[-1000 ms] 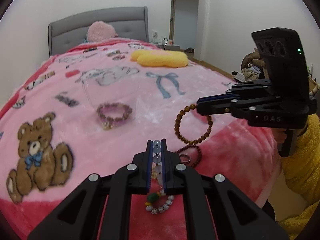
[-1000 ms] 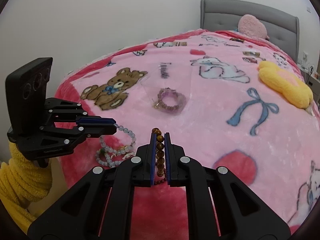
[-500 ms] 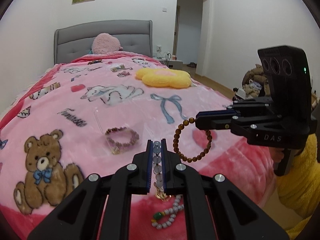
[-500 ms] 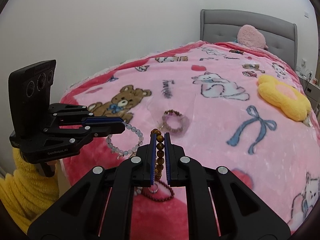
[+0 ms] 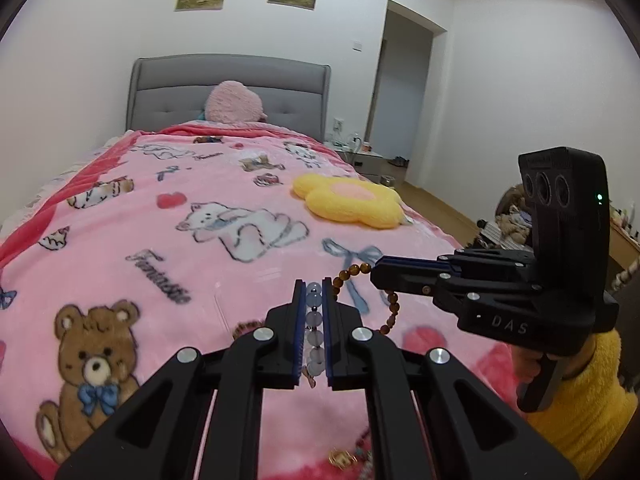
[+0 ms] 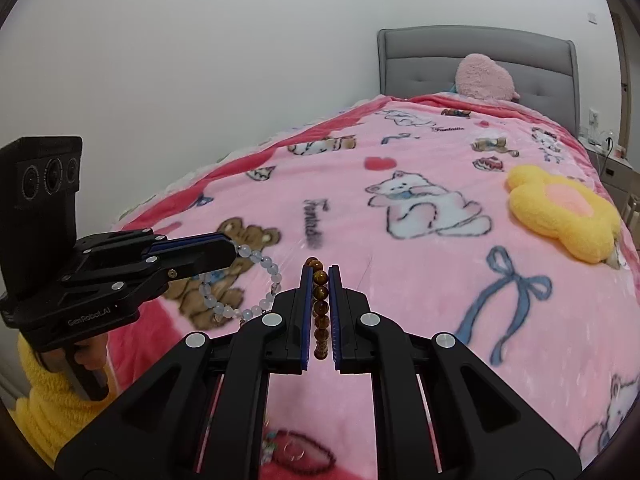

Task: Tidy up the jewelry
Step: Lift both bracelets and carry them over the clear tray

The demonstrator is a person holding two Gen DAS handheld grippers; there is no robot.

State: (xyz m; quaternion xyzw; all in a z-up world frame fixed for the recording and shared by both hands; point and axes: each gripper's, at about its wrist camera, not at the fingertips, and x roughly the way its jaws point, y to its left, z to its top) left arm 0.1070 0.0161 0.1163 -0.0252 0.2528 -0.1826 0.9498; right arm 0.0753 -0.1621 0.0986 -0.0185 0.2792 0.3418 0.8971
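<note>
**Two bracelets lifted, both waiting for a place to go**

The pale bead bracelet [image 5: 314, 330] sits pinched between my left jaws, a run of its beads lined up between the pads and the rest of its loop hanging free below, clear of the blanket [image 5: 168, 216]. The brown bead bracelet [image 6: 320, 308] is clamped the same way in my right jaws, its loop dangling off the tips. So my left gripper [image 5: 314, 300] and my right gripper [image 6: 320, 280] are each closed narrow on a strand, side by side above the near end of the bed.

I judge this to be the carry step: both pieces are picked up and neither is set down. A further beaded piece with a gold charm [image 5: 344, 458] lies on the blanket just under my left gripper. The next move calls for a steady carry to wherever the bracelets belong, with no swinging, then a gentle opening low over the spot. I cannot make out a box or tray for them from here.

The bed's near edge is right below me, so a slipped strand could fall off it. Ahead the blanket is broad and open; the yellow flower cushion [image 6: 564, 212] lies well off to the right.
</note>
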